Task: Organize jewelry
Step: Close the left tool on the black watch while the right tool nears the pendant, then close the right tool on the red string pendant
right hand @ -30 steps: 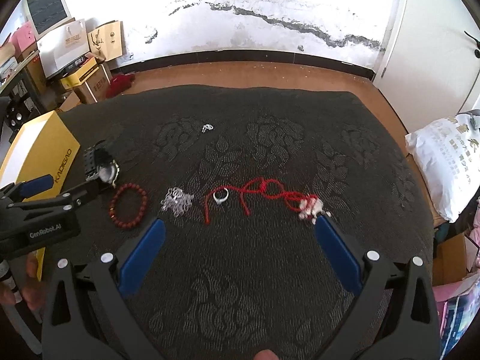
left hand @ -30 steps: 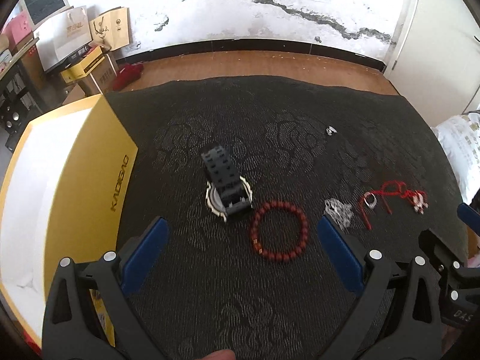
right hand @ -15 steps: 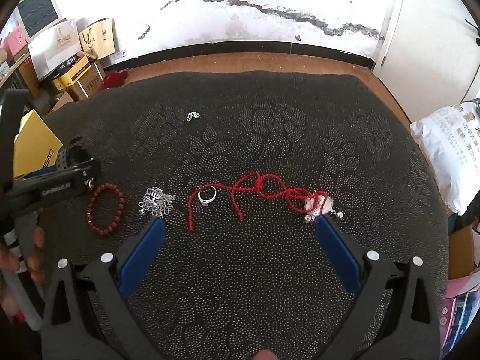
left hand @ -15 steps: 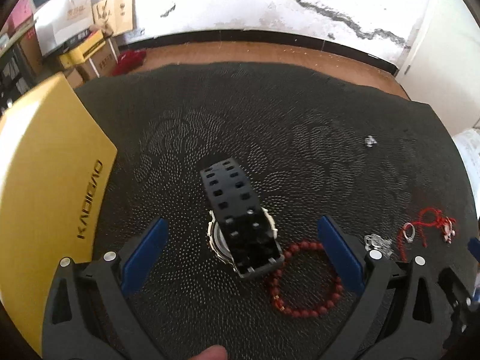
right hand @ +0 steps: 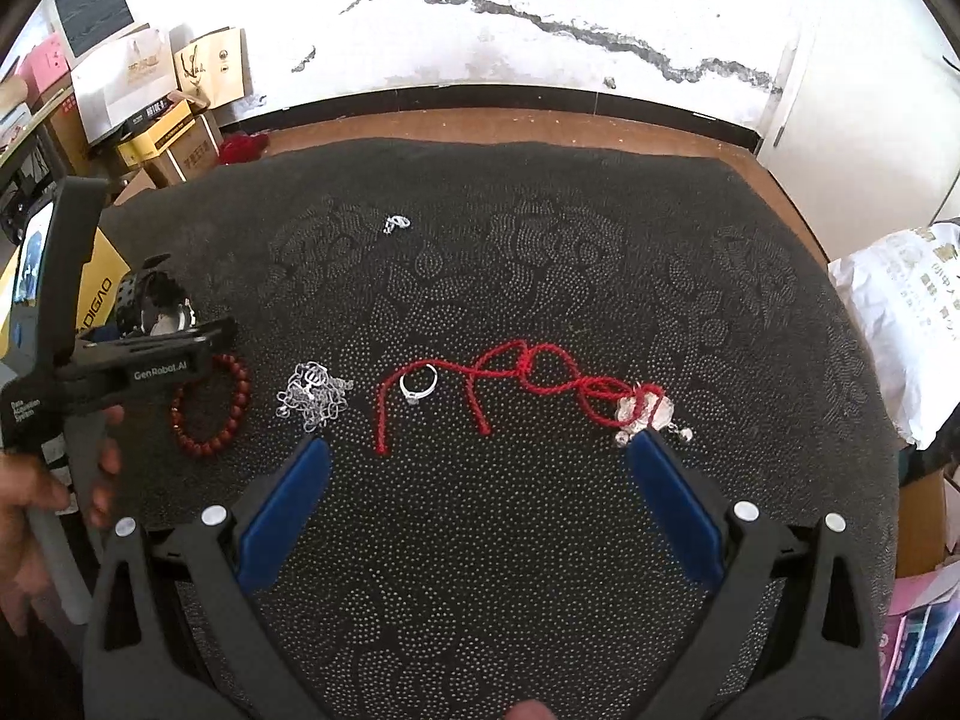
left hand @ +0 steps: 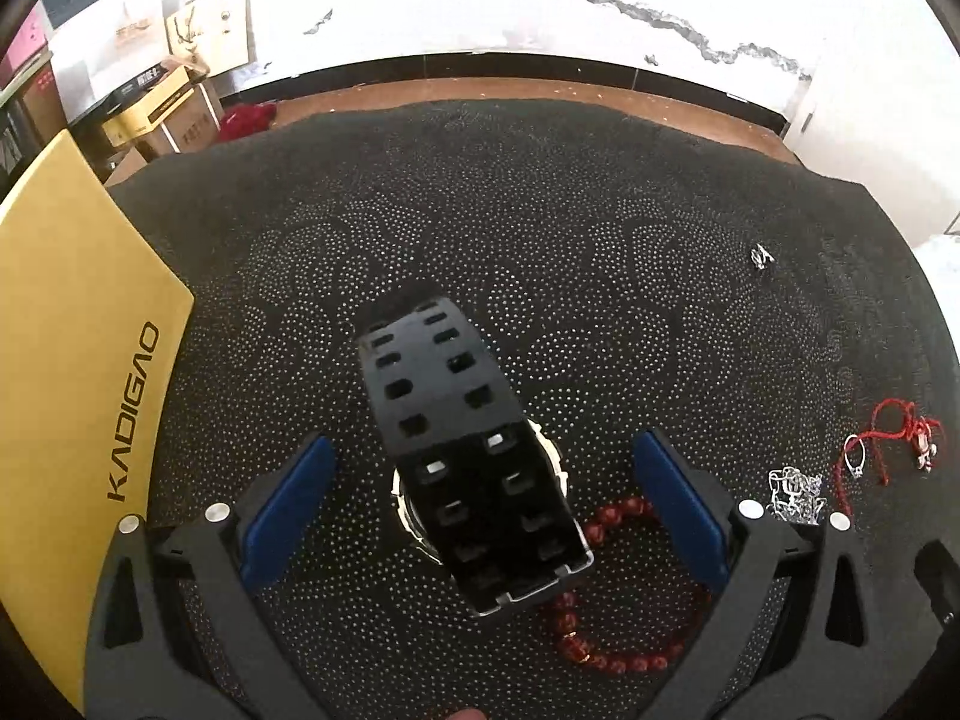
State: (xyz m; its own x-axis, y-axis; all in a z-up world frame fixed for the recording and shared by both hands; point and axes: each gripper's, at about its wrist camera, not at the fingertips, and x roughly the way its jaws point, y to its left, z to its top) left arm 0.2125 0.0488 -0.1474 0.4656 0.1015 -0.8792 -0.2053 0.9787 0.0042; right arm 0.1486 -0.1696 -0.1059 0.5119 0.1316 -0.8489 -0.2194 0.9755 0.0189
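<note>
Lying on a dotted black cloth (left hand: 600,252), a chunky black watch (left hand: 468,468) with a perforated strap sits between the left gripper's (left hand: 486,504) wide-spread blue fingers (left hand: 288,504), untouched (beaded bracelet (left hand: 618,600) just beside). Right gripper (right hand: 474,510), likewise spread and empty, hovers near a red cord (right hand: 528,372), ring (right hand: 418,385) and silver chain (right hand: 312,393).
</note>
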